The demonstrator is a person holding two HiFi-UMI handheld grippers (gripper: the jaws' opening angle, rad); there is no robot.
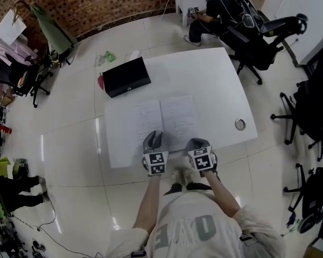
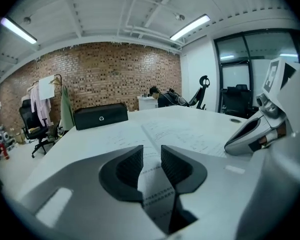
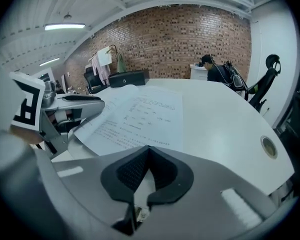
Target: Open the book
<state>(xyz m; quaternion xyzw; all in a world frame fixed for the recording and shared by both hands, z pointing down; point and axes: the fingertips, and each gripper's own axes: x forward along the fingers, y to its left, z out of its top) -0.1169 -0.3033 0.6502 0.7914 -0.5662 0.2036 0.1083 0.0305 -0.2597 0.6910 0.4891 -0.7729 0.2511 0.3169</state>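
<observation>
Nearest the person, two hand-held grippers sit at the near edge of the book (image 1: pixel 164 120), which lies open and flat in the middle of a white table (image 1: pixel 215 79), both pages face up. The left gripper (image 2: pixel 151 156) is over the near edge of the book's left page. Its fingers are spread a little with nothing between them, only the printed page showing through the gap, so it looks free rather than gripping. The right gripper (image 3: pixel 148 151) is at the near edge of the right page, its fingers pressed together tip to tip with nothing visibly caught; it seems only to rest there. With the book lying spread, the opening looks done. To the right of the book is a round metal grommet (image 1: pixel 240 124). Beyond the book's left page lies a black case (image 1: pixel 126 77). Far beyond the book, a seated person (image 1: pixel 210 9) faces away.
</observation>
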